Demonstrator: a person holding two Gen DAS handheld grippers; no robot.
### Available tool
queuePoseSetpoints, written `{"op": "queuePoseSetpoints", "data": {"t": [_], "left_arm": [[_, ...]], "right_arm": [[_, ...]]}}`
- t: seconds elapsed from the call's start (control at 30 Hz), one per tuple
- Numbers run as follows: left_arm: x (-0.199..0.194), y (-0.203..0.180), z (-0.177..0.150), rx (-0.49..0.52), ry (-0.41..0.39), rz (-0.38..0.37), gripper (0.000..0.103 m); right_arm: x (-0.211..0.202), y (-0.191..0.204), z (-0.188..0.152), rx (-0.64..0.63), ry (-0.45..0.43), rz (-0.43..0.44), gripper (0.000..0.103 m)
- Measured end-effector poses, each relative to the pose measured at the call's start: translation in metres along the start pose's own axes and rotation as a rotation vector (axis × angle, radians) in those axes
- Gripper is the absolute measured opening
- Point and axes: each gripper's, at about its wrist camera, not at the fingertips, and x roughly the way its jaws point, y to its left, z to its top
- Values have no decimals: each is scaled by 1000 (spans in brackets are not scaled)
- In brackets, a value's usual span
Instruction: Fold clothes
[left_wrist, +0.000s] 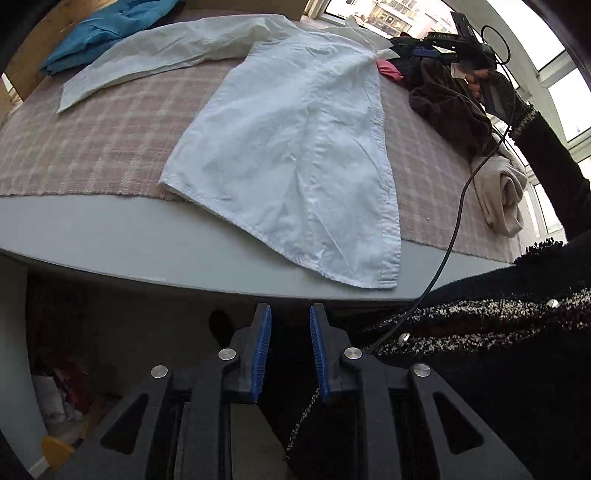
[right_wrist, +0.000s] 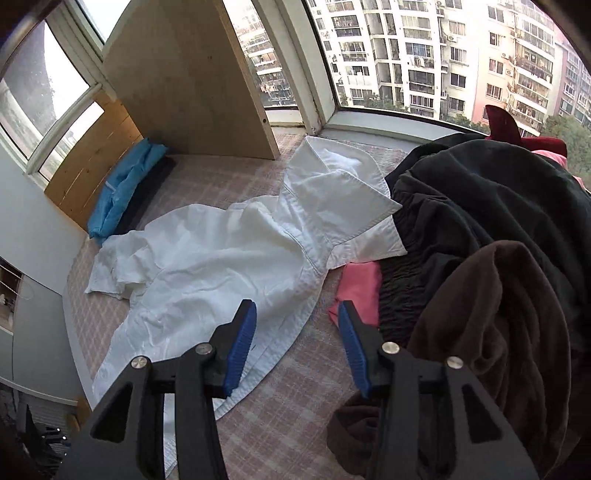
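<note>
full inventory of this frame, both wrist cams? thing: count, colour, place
shirt: 1, white, spread flat mid-table, hem over the near edge, one sleeve stretched toward the blue garment
tablecloth: 1, pink plaid, covers the table top
table: 1, grey, under the cloth
blue garment: 1, blue, far corner by the wooden board
wooden board: 1, light wood, upright at the window
clothes pile: 1 heap, black, brown, pink and red pieces, right of the shirt's collar
beige garment: 1, beige, bunched at the pile's near end
cable: 1, black, runs across the table edge
left hand-held gripper: open, empty, below the table edge
right hand-held gripper: open, empty, over the shirt's edge near the pile
</note>
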Motion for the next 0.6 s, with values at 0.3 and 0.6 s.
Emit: {"op": "queuePoseSetpoints", "data": {"t": [0.3,0.6], "left_arm": [[80,-107,55,233,-24,-14,22],[118,-123,58,281,61,107,16]], "right_arm": [[55,1,13,-52,55,-127,47],[56,3,27,-126,84,-121,47]]}}
